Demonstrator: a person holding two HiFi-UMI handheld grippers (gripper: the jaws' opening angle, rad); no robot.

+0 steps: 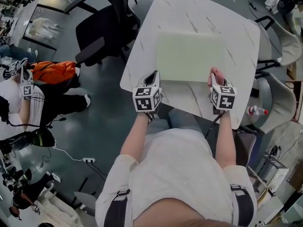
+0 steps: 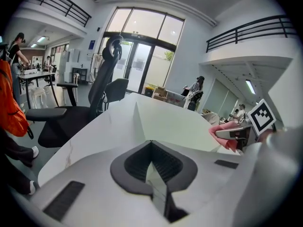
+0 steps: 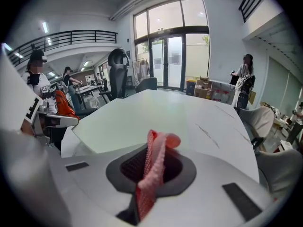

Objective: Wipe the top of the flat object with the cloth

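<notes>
Flat object (image 1: 189, 56): pale green sheet lying on the marble table (image 1: 180, 8), towards its near edge.
Left gripper (image 1: 152, 75): jaws pressed onto the sheet's near-left corner, as I read it.
Right gripper (image 1: 215, 76): pinching the pink cloth (image 3: 155, 162) at the sheet's near-right edge.
Risks: only a thin fold is held, so drag may pull it free. Bare jaw tips may scrape the sheet. A weak corner hold would let it slide.

One table (image 1: 189, 8), one board (image 1: 189, 56), one cloth (image 3: 158, 150), two grippers (image 1: 152, 75) (image 1: 215, 79), perhaps three chairs (image 1: 104, 27).
</notes>
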